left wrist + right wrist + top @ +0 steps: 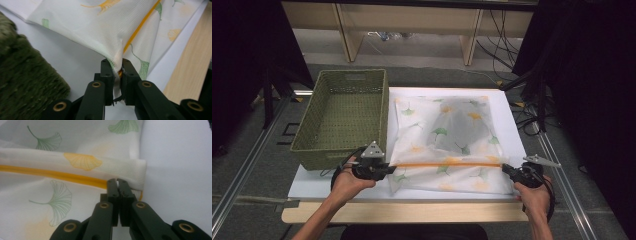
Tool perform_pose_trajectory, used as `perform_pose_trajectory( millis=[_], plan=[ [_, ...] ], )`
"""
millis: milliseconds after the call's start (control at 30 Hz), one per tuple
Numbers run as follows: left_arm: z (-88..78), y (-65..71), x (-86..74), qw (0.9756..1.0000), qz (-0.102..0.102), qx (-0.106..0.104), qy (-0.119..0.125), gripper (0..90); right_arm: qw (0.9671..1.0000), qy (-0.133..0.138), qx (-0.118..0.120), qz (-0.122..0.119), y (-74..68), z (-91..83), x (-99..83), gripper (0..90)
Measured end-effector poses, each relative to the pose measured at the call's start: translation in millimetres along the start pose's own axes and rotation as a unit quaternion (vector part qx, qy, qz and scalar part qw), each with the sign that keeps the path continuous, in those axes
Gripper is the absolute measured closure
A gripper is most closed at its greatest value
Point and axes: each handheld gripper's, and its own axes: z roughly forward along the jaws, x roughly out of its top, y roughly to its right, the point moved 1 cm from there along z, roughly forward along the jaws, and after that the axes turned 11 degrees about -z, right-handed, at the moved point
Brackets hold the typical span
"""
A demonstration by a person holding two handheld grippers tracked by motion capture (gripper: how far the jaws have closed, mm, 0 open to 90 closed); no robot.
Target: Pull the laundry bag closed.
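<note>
A white mesh bag (447, 140) printed with green and yellow ginkgo leaves lies flat on a white board (507, 115). An orange zipper (447, 164) runs across its near part, closed along its whole length. My left gripper (389, 167) is shut on the bag's left edge at the zipper's end; in the left gripper view the fabric (95, 27) is pinched between the jaws (118, 62). My right gripper (504, 168) is shut at the zipper's right end (117, 181), where the orange strip (50, 173) meets the jaws. Whatever sits between the pads is hidden.
A green woven basket (352, 74) stands on the left, close beside the bag and my left hand; its wall shows in the left gripper view (22, 82). The wooden table edge (402, 212) runs along the front. Cables and black drapes lie at the right.
</note>
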Motion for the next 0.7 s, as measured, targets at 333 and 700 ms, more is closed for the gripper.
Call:
perform_pose_trajectory(
  millis=[333,700],
  plan=[
    [3.3,0.5,-3.5,0.9997,0.014,0.013,-0.019,79.1,0.9991,-0.013,-0.015,-0.037,-6.6,0.5,4.5,89.8],
    [-4.5,7.3,-11.1,0.9995,0.016,0.015,-0.023,58.2,0.9973,0.018,0.022,-0.068,-30.0,7.6,15.0,72.7]
  ],
)
